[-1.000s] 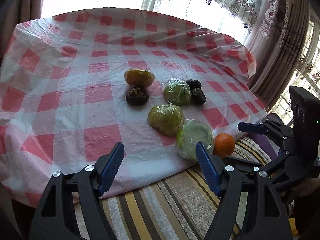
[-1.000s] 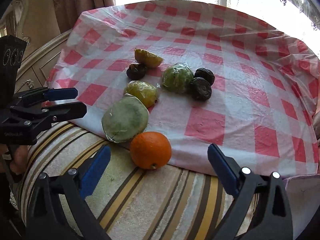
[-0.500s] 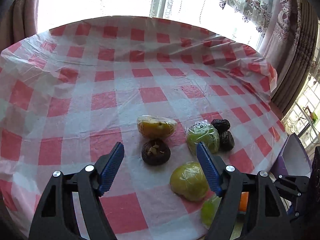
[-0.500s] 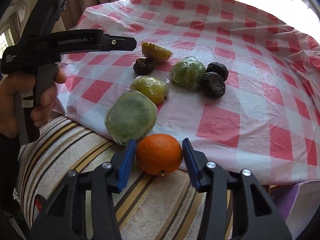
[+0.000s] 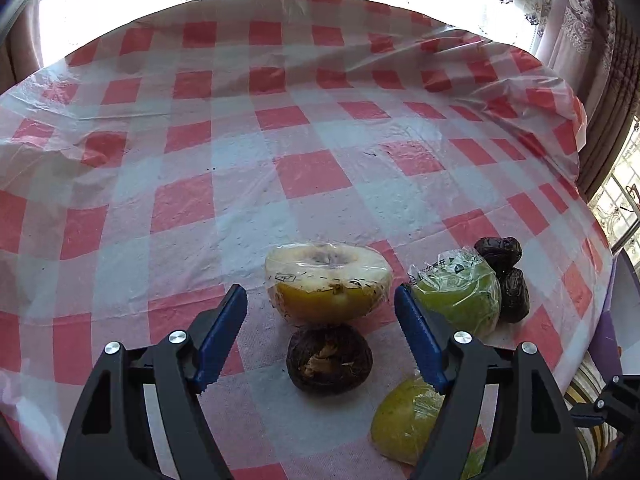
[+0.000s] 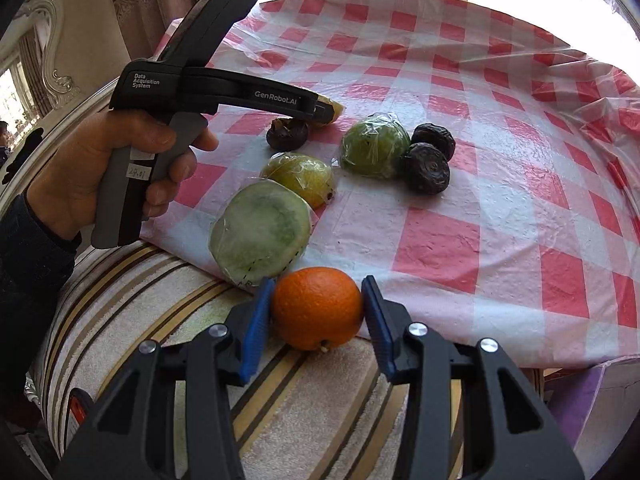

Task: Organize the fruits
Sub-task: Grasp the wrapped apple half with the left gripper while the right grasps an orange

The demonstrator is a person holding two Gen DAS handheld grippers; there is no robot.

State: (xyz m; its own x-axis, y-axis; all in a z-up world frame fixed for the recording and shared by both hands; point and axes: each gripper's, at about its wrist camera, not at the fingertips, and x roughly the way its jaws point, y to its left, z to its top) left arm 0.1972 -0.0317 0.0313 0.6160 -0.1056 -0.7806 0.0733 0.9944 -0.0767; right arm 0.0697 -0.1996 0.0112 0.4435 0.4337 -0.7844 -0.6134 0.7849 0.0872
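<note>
My right gripper [image 6: 318, 308] is shut on an orange [image 6: 317, 307] at the near edge of the checked tablecloth [image 6: 480, 140]. My left gripper [image 5: 320, 334] is open above a dark round fruit [image 5: 329, 358] and just short of a wrapped yellow half fruit [image 5: 328, 282]. In the right wrist view the left gripper's body [image 6: 224, 92] hides most of that half fruit. A wrapped green fruit [image 5: 460, 296], two dark wrinkled fruits [image 5: 500, 252], a wrapped yellow-green fruit [image 5: 404, 424] and a wrapped pale green cut fruit [image 6: 260, 234] lie nearby.
A striped cushion [image 6: 160, 320] lies under the table's near edge. Curtains [image 5: 600, 40] and bright windows stand behind the table. A purple box [image 6: 580, 400] sits at the lower right. The far part of the tablecloth [image 5: 240, 120] carries nothing.
My right gripper closed its jaws onto the orange. My left gripper moved forward over the table toward the yellow half fruit and the dark round fruit, staying open.
</note>
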